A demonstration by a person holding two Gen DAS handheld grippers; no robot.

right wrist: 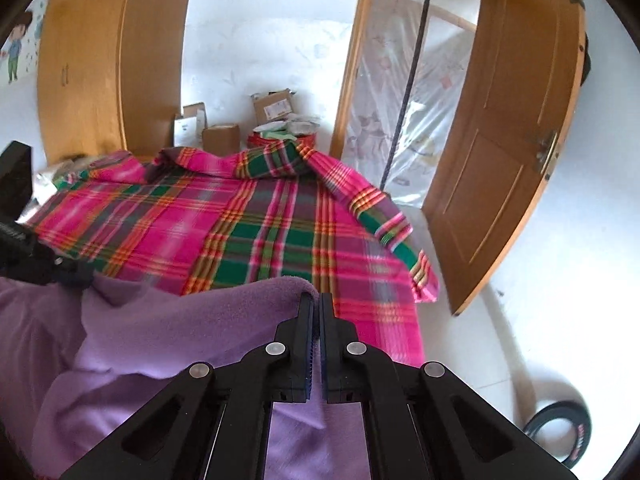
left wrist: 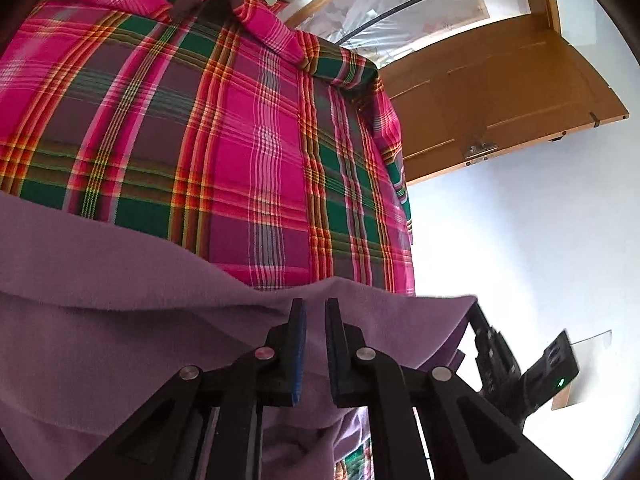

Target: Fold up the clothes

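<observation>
Right tongs (right wrist: 317, 300) pinch purple garment (right wrist: 160, 340); left tongs (left wrist: 315, 304) narrowly parted; right view shows wardrobe (right wrist: 108, 60)

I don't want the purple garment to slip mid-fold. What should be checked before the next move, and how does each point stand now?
1. Right hand-held gripper clamped on purple garment: ok, fabric edge sits between the near-closed fingers.
2. Left hand-held gripper gripping: not ok, a gap shows and the fabric lies under the fingers.
3. Plaid bedspread ahead free of other items: ok.
4. Garment smooth: not ok, bunched and rumpled.
5. Open wooden door clear of the bed: ok.
</observation>
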